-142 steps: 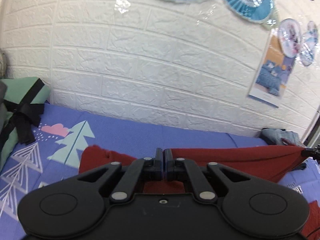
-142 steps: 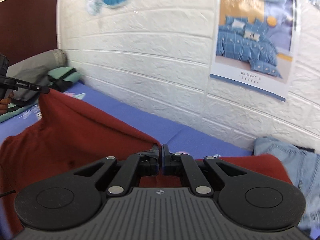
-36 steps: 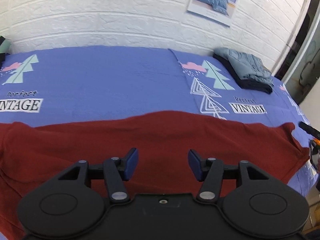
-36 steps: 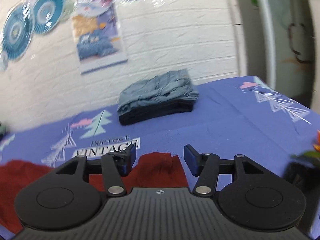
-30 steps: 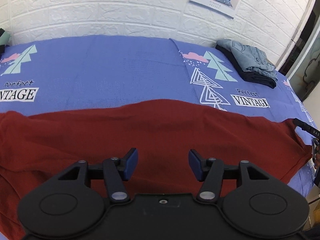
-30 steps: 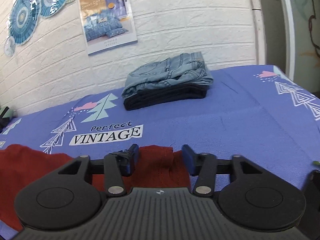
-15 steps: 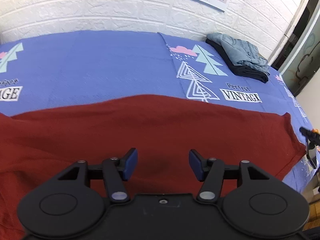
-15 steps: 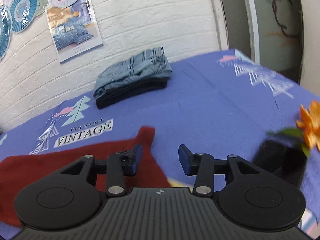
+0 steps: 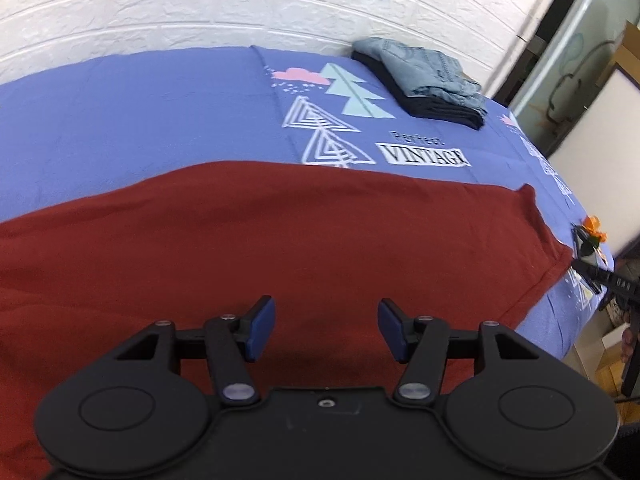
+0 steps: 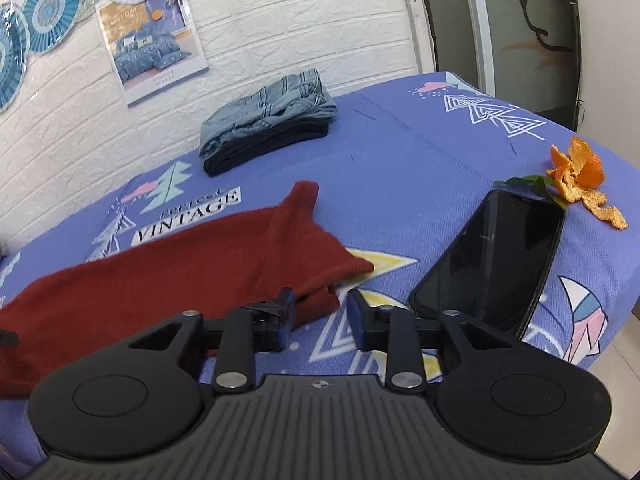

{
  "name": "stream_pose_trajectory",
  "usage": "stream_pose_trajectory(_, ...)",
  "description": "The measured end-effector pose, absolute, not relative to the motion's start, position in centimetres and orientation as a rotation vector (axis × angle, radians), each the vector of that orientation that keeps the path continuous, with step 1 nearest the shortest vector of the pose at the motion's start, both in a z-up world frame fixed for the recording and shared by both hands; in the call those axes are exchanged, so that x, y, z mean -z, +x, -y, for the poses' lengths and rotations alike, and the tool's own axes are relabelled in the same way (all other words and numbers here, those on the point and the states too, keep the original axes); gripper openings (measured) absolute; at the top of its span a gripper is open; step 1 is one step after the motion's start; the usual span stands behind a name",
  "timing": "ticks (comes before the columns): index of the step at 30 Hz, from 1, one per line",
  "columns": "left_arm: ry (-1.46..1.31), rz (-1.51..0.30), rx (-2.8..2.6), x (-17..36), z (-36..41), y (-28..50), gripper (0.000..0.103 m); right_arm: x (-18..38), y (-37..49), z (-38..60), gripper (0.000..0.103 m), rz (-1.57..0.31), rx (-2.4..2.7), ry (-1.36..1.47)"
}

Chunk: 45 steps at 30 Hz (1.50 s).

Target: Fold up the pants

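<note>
Phone beside pants (peel nr).

Pants down, both of your grips released

You no longer hold the red pants up by the wall; they lie flat on the bed. Your left gripper now gapes, and your right gripper, jaws just narrowing, holds nothing.

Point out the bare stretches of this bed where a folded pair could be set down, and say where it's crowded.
Largest bare patch: the blue sheet between the white brick wall and the far edge of the red pants. A smaller one lies between the folded jeans stack and the phone. Crowded: the corner with the phone and orange peel.
</note>
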<state>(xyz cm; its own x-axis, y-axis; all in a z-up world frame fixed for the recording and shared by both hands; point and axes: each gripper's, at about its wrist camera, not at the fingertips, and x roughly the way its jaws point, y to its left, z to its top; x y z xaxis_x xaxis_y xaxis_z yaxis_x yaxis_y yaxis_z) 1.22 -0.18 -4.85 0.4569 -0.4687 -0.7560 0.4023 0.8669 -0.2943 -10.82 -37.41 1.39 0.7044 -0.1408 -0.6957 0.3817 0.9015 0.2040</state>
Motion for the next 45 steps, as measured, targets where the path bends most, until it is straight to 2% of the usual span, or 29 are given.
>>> stream_pose_trajectory(3, -0.095, -0.961, 0.502, 4.8, -0.6, 1.2, 0.103, -0.8, -10.1, 37.6, 0.039, -0.752, 0.285, 0.334)
stream_pose_trajectory(9, -0.124, -0.960, 0.432, 4.6, -2.3, 1.1, 0.103, -0.4, -9.1, 37.6, 0.042, -0.736, 0.257, 0.359)
stream_pose_trajectory(10, -0.126, -0.959, 0.421, 4.5, -2.6, 1.1, 0.103, -0.5, -9.1, 37.5, 0.016, -0.737, 0.253, 0.346)
stream_pose_trajectory(11, -0.123, -0.958, 0.409, 4.4, -2.9, 1.1, 0.103, -0.8, -9.3, 37.4, 0.009, -0.731, 0.269, 0.327)
stream_pose_trajectory(13, -0.113, -0.943, 0.363, 4.0, -4.1, 0.8, 0.103, -1.4, -10.0, 38.0, 0.008, -0.708, 0.354, 0.304)
stream_pose_trajectory(15, -0.125, -0.922, 0.295, 3.5, -6.0, 0.5, 0.103, -0.8, -10.5, 39.3, 0.008, -0.740, 0.350, 0.396)
stream_pose_trajectory(18, -0.208, -0.896, 0.157, 2.8, -9.9, 0.0, 0.103, -1.1, -10.4, 38.5, 0.017, -0.767, 0.283, 0.322)
stream_pose_trajectory(20, -0.260, -0.852, 0.041, 2.2, -12.7, -0.9, 0.103, -2.0, -10.7, 38.5, 0.032, -0.748, 0.292, 0.296)
stream_pose_trajectory(24, -0.339, -0.753, -0.251, 1.2, -18.3, -3.2, 0.103, -3.8, -11.5, 39.5, 0.041, -0.639, 0.359, 0.338)
stream_pose_trajectory(28, -0.423, -0.707, -0.405, 1.4, -22.0, -4.9, 0.103, -4.0, -9.9, 37.9, 0.051, -0.647, 0.290, 0.281)
stream_pose_trajectory(31, -0.394, -0.718, -0.452, 2.3, -22.8, -5.5, 0.103, -3.7, -8.7, 36.2, 0.070, -0.652, 0.236, 0.255)
stream_pose_trajectory(36, -0.379, -0.712, -0.422, 2.9, -22.9, -4.7, 0.103, -3.8, -7.0, 34.1, 0.073, -0.678, 0.174, 0.223)
stream_pose_trajectory(38, -0.359, -0.721, -0.413, 3.3, -22.9, -4.3, 0.103, -3.9, -6.7, 33.4, 0.081, -0.681, 0.166, 0.198)
stream_pose_trajectory(39, -0.345, -0.725, -0.398, 3.6, -22.9, -4.0, 0.099, -4.0, -6.6, 33.2, 0.084, -0.682, 0.164, 0.191)
stream_pose_trajectory(40, -0.324, -0.730, -0.391, 3.9, -22.9, -3.8, 0.059, -4.0, -6.5, 33.1, 0.086, -0.684, 0.162, 0.190)
stream_pose_trajectory(41, -0.298, -0.728, -0.392, 3.9, -22.7, -3.7, 0.033, -4.0, -6.4, 33.0, 0.087, -0.689, 0.161, 0.191)
stream_pose_trajectory(43, -0.270, -0.702, -0.392, 3.8, -22.7, -3.6, 0.034, -4.1, -6.1, 32.8, 0.087, -0.698, 0.157, 0.196)
stream_pose_trajectory(45, -0.264, -0.675, -0.405, 3.3, -23.1, -3.8, 0.029, -4.2, -5.7, 32.5, 0.087, -0.702, 0.149, 0.195)
